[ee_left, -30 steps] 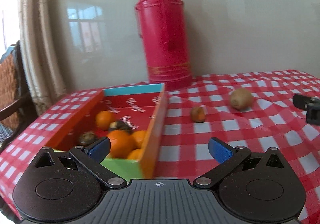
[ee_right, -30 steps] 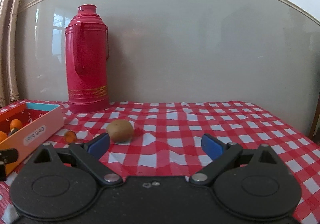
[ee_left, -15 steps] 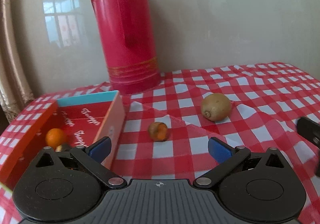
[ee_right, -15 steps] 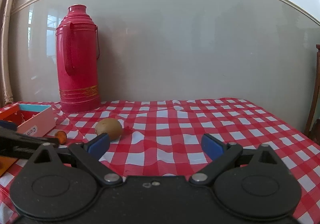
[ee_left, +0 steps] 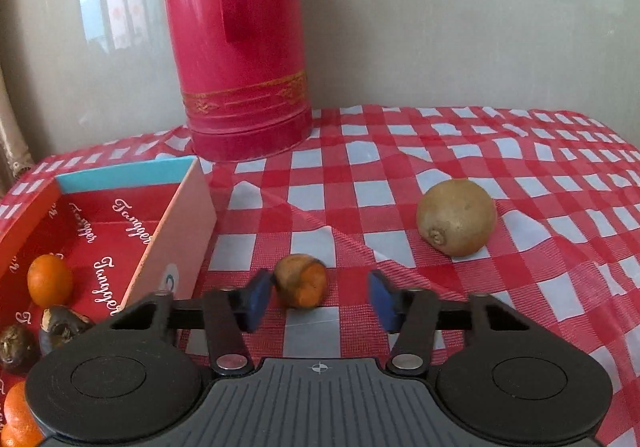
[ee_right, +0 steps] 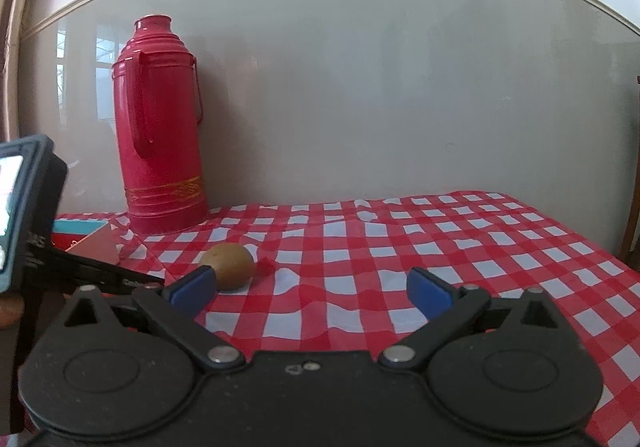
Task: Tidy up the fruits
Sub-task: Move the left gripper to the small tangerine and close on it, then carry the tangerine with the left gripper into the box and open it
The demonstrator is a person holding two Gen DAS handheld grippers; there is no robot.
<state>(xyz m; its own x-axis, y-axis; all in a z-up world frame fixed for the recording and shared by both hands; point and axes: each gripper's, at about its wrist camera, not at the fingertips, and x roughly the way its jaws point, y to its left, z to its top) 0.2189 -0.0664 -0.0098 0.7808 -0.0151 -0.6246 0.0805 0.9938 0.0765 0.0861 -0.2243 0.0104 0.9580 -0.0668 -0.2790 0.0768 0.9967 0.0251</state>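
Left gripper (ee_left: 318,299) stood partly open, jaws on either side of a small orange-brown fruit (ee_left: 301,286) lying on the checked tablecloth (ee_left: 520,287). The left blue pad (ee_left: 254,299) sat just beside or touching the fruit; the right pad was clearly apart from it, so nothing was clamped. The fruit lay just off the right wall of the red cardboard box (ee_left: 176,247), which occupied the left edge of the table. Inside the box were an orange (ee_left: 50,280), two dark brown fruits (ee_left: 60,329) near its front, and further oranges at the lower left, partly hidden by the gripper body. A kiwi (ee_left: 456,222) rested on the cloth nearer the table's middle, well apart from the small fruit. A red thermos (ee_left: 236,47) stood upright at the back edge against the wall. Right gripper (ee_right: 312,287) was wide open and held nothing, hovering low over the cloth, with the kiwi (ee_right: 228,265) just beyond its left fingertip.
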